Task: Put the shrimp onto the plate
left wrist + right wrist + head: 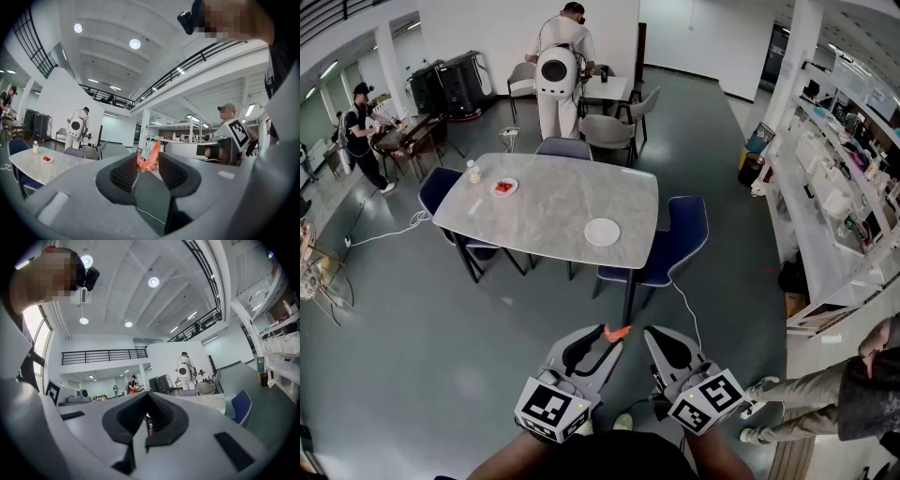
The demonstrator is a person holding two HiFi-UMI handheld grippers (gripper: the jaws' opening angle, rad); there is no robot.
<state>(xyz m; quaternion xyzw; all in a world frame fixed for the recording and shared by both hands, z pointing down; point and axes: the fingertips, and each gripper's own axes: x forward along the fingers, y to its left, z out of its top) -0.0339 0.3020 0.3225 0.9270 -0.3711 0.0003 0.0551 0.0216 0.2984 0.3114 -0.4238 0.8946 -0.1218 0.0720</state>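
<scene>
Shrimp (149, 159) pinched in left gripper's (607, 335) fingers for carrying to the plate (602, 232) (well ahead); right gripper's (146, 420) fingers closed, empty.

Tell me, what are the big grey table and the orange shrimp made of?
The pale grey rounded table looks like polished marble or marble-look stone: faint veins, soft sheen. The orange curved shrimp in the left claw seems plastic or rubber, maybe a toy: smooth, even colour.
</scene>
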